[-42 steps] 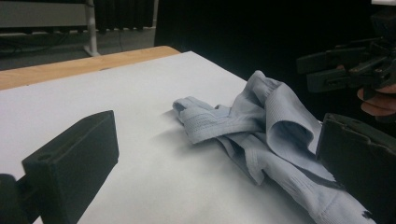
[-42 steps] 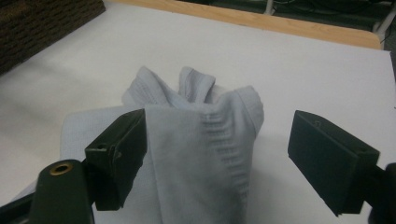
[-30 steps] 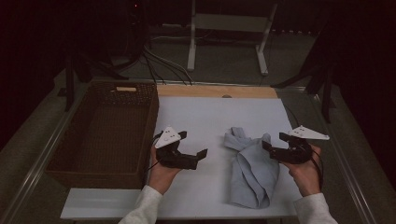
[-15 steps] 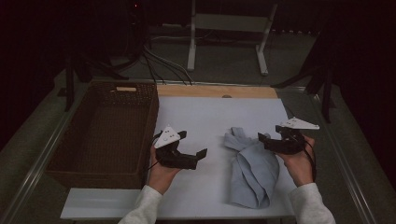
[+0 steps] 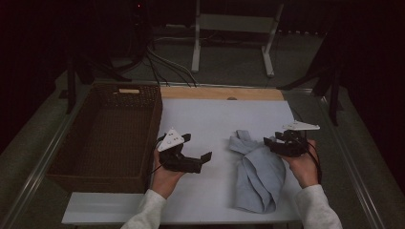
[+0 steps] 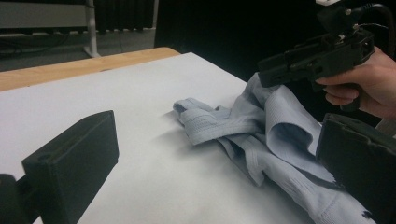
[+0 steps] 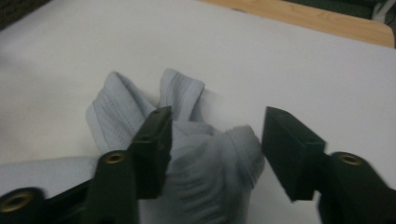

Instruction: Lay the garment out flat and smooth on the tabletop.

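One crumpled light-blue garment [image 5: 258, 174] lies on the right half of the white tabletop [image 5: 210, 119], well apart from the wicker basket [image 5: 110, 133] at the left edge. The right hand-held gripper [image 5: 272, 143] sits over the garment's upper folds; its jaws have just been closing, with a raised ridge of cloth between them, though a gap remains beside one pad, so the pinch does not look complete.

The risk, as I judge it, is a shallow bite: if the jaws catch just the top fold, the cloth could slide free on lifting, or the rest could drag across the tabletop and unroll. A lift towards the basket could also snag trailing fabric on its rim.

The left hand-held gripper [image 5: 200, 160] rests near the basket with its jaws wide and nothing between them.

From the right gripper view, the ridge of fabric [image 7: 210, 154] between the pads is plain, which the high view is too distant to resolve. The left gripper view gives the garment's folded band [image 6: 215, 123] and the right one's height above it from the side.
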Demonstrator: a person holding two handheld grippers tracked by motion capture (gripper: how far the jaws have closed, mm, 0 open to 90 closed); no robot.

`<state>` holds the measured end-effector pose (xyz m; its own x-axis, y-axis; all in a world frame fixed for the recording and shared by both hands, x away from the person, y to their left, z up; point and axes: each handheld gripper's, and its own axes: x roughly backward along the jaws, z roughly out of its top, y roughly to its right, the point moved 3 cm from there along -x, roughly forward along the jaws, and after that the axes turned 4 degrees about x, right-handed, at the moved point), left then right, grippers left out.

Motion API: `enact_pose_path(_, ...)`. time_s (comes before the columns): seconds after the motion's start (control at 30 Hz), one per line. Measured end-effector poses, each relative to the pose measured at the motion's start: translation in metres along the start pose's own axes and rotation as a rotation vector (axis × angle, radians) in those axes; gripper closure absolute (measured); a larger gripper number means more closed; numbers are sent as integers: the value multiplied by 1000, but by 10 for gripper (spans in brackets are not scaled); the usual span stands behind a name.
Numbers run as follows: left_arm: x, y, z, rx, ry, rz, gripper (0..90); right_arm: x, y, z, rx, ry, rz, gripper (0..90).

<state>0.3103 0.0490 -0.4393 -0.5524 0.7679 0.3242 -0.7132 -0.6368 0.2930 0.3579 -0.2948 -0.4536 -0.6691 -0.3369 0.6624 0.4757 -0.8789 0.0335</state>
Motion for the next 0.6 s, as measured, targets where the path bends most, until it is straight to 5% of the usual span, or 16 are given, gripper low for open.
enact_pose_path(0.27,0,1,0,-2,-1,-1,2,10,1,-7,34,-27,13,836)
enact_pose_path(0.6,-1,1,0,-2,-1,-2,2,35,3,-20,49,-2,-19,891)
